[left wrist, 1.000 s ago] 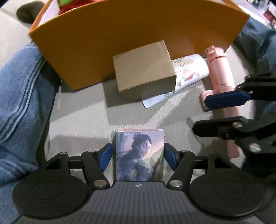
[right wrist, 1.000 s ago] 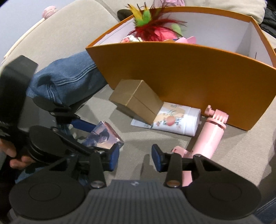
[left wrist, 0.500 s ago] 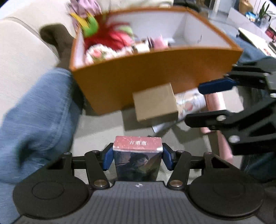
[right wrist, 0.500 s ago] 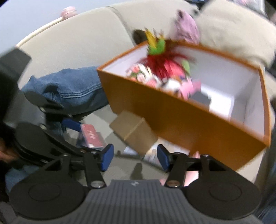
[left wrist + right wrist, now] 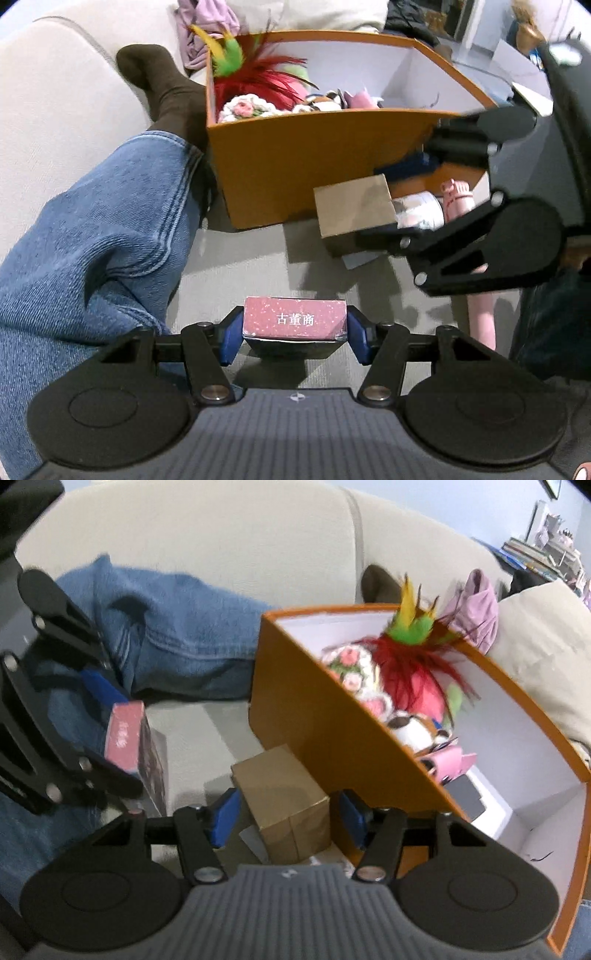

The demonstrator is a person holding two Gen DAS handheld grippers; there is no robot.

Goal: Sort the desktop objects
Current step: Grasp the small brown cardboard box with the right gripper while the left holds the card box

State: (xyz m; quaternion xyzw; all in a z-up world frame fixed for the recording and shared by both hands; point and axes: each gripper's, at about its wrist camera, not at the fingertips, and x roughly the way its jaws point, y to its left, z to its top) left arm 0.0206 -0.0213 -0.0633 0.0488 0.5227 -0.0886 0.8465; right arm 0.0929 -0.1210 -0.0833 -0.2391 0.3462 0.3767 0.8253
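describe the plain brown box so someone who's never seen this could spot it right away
Find the big orange box of toys on the beige sofa. Against its outer front wall sits the plain brown cardboard box, partly on a floral white item and beside a pink stick-shaped gadget. It alone is unprinted kraft brown, with no picture or lettering.

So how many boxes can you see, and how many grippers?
Boxes: 3 (orange box, brown box, pink box)
Grippers: 2 (left gripper clamped on the pink box; right gripper closing, with the brown box between its jaws)
Total: 5
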